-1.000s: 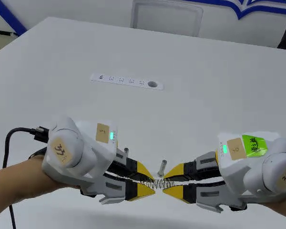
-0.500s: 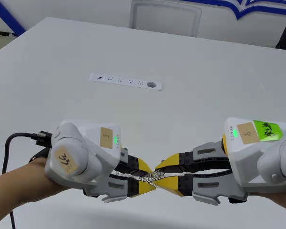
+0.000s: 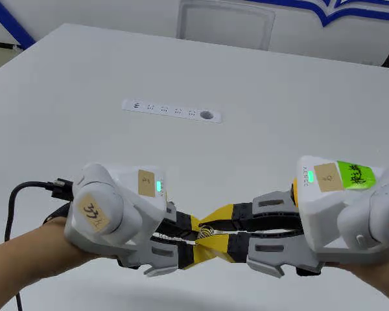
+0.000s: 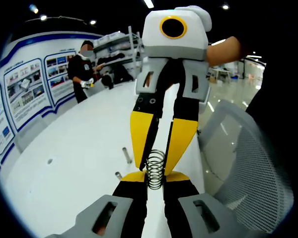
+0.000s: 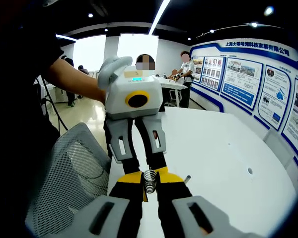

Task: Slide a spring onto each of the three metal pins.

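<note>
A small steel spring hangs just above the table, caught between two grippers that meet tip to tip. My left gripper comes in from the left and is shut on one end of the spring. My right gripper comes in from the right and is shut on the other end; the yellow fingertips of the two overlap. Two short metal pins stand upright on the white table just beyond the jaws. One pin stands to the right of my right jaws.
A white power strip lies across the middle of the table. A mesh chair back stands at the far edge. A black cable trails from the left gripper. People stand in the room beyond the table.
The two grippers have closed in on each other. The spring, stretched out between them a second ago, is now bunched short between overlapping fingertips.
</note>
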`<state>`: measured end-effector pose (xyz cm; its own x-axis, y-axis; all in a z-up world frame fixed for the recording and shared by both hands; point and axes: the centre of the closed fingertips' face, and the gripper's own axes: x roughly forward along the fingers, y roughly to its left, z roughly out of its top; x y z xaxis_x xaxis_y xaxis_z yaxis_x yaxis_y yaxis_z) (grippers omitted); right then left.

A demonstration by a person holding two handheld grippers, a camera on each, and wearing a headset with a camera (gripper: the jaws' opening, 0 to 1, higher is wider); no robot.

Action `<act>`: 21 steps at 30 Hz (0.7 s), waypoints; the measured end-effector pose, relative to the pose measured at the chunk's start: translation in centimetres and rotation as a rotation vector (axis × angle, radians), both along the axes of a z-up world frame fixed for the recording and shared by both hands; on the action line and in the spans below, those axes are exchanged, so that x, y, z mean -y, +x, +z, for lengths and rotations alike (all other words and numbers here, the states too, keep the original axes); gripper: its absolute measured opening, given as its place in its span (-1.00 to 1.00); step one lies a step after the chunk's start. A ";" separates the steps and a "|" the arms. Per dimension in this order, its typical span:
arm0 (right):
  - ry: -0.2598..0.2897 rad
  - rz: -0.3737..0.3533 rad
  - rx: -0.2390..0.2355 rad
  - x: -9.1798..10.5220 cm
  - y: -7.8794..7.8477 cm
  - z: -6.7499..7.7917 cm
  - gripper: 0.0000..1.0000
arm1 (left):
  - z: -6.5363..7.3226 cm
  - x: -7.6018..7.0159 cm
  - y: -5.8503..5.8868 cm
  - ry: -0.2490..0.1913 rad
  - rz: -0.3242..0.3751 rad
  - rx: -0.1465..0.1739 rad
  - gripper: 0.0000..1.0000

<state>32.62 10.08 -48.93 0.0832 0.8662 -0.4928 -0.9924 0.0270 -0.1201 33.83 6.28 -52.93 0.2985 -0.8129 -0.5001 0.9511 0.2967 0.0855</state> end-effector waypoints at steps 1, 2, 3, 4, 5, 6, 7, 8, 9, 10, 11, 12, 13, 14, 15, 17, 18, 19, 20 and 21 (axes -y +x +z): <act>0.001 -0.003 -0.006 0.0 0.0 0.0 -0.79 | 0.0 0.0 -0.1 -0.018 0.007 -0.024 -0.79; 0.003 -0.004 -0.012 0.0 0.0 0.0 -0.79 | 0.0 0.0 -0.1 -0.025 0.014 -0.038 -0.78; 0.006 -0.008 -0.012 0.0 0.1 0.0 -0.79 | 0.1 -0.1 0.0 -0.030 0.019 -0.036 -0.78; 0.011 -0.015 -0.011 -0.1 0.2 0.2 -0.79 | 0.3 -0.2 0.2 -0.039 0.032 -0.036 -0.77; 0.014 -0.021 -0.010 -0.1 0.4 0.3 -0.79 | 0.4 -0.2 0.4 -0.046 0.043 -0.041 -0.77; 0.021 -0.031 -0.009 -0.1 0.7 0.5 -0.79 | 0.6 -0.2 0.6 -0.055 0.061 -0.045 -0.76; 0.026 -0.037 -0.009 0.0 0.8 0.6 -0.79 | 0.7 -0.2 0.8 -0.064 0.073 -0.048 -0.74; 0.034 -0.043 -0.010 0.0 1.0 0.8 -0.79 | 0.8 -0.3 1.0 -0.066 0.080 -0.046 -0.71; 0.041 -0.051 -0.011 0.1 1.2 1.1 -0.79 | 0.8 -0.5 1.3 -0.064 0.090 -0.031 -0.65; 0.046 -0.056 -0.010 0.1 1.4 1.2 -0.79 | 0.8 -0.6 1.4 -0.059 0.098 -0.024 -0.55; 0.050 -0.065 -0.004 0.3 1.7 1.5 -0.79 | 0.7 -0.9 1.6 -0.051 0.109 -0.026 -0.47; 0.050 -0.069 0.002 0.5 1.9 1.6 -0.79 | 0.6 -1.0 1.6 -0.050 0.113 -0.029 -0.40; 0.047 -0.074 0.007 0.7 2.1 1.6 -0.79 | 0.6 -1.2 1.7 -0.051 0.116 -0.030 -0.34; 0.043 -0.087 0.019 1.1 2.6 1.7 -0.79 | 0.6 -1.4 1.7 -0.055 0.124 -0.032 -0.33; 0.041 -0.097 0.025 1.4 3.0 1.7 -0.79 | 0.6 -1.6 1.8 -0.058 0.134 -0.043 -0.32; 0.032 -0.139 0.035 2.5 4.3 1.7 -0.79 | 0.0 -2.5 1.9 -0.052 0.189 -0.099 -0.30; 0.028 -0.171 0.038 3.2 5.1 1.6 -0.79 | -0.2 -3.0 2.2 -0.047 0.203 -0.086 -0.27; 0.025 -0.194 0.031 3.7 5.8 1.5 -0.79 | -0.3 -3.4 2.3 -0.046 0.208 -0.078 -0.22; 0.027 -0.225 0.027 4.2 6.4 1.5 -0.79 | -0.4 -3.7 2.3 -0.048 0.218 -0.079 -0.18; 0.029 -0.261 0.023 4.9 7.4 1.5 -0.79 | -0.5 -4.3 2.4 -0.060 0.243 -0.092 -0.13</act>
